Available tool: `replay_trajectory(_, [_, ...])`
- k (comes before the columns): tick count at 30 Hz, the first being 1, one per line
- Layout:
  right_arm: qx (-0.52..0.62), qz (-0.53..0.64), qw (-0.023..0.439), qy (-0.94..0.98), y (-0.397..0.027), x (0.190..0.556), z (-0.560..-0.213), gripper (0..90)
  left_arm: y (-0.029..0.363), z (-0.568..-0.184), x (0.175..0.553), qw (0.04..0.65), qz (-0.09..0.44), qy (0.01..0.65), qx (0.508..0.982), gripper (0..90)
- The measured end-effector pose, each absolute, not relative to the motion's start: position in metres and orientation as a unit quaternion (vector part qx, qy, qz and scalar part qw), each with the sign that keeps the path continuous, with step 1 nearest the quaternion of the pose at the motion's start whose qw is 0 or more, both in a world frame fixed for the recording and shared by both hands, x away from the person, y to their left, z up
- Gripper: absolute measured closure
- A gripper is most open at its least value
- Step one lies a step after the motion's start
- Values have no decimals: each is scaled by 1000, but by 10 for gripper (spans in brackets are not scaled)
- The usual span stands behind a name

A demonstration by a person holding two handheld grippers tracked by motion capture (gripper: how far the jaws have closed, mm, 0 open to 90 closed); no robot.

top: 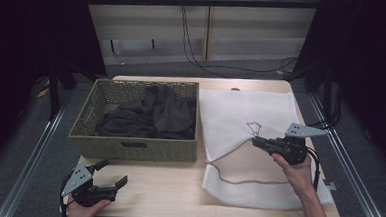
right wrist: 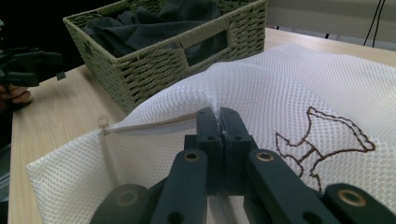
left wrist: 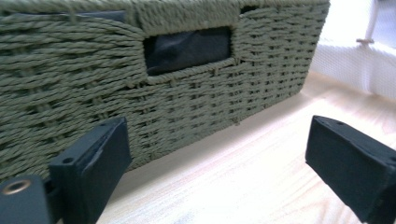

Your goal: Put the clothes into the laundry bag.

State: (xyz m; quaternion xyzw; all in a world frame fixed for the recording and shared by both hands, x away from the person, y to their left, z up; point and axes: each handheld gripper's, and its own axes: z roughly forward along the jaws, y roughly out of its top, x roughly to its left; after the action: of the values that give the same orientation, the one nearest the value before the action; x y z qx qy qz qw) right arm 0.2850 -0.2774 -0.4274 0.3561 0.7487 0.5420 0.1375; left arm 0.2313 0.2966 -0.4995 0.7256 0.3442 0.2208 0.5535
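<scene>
A white mesh laundry bag lies flat on the right half of the table, with a brown embroidered mark and a zipper along its front. My right gripper is shut on the upper layer of the mesh bag and holds it raised in a peak. A green wicker basket with dark clothes inside stands to the left. My left gripper rests open near the table's front left corner, its jaws pointing at the wicker basket wall with nothing between them.
The wooden table has bare surface in front of the basket. Cables hang behind the table's far edge. Metal rails run along both sides on the floor.
</scene>
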Motion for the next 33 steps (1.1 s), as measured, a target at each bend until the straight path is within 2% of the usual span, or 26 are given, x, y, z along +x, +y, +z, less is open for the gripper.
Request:
replay_trajectory(7, [351,559,145,737,-278,289,-417,887,296,-495,233,554,211,340,730,83])
replay_trajectory(9, [352,562,148,734,-278,291,-413,887,295,-490,235,552,225,337,729,84])
replay_trajectory(25, [337,606,170,700,-282,307,-389,888,302,-460,251,568,225,331,719,102])
replay_trajectory(33, [336,607,174,699,-281,306,-389,888,311,-434,284,544,198,311,754,123])
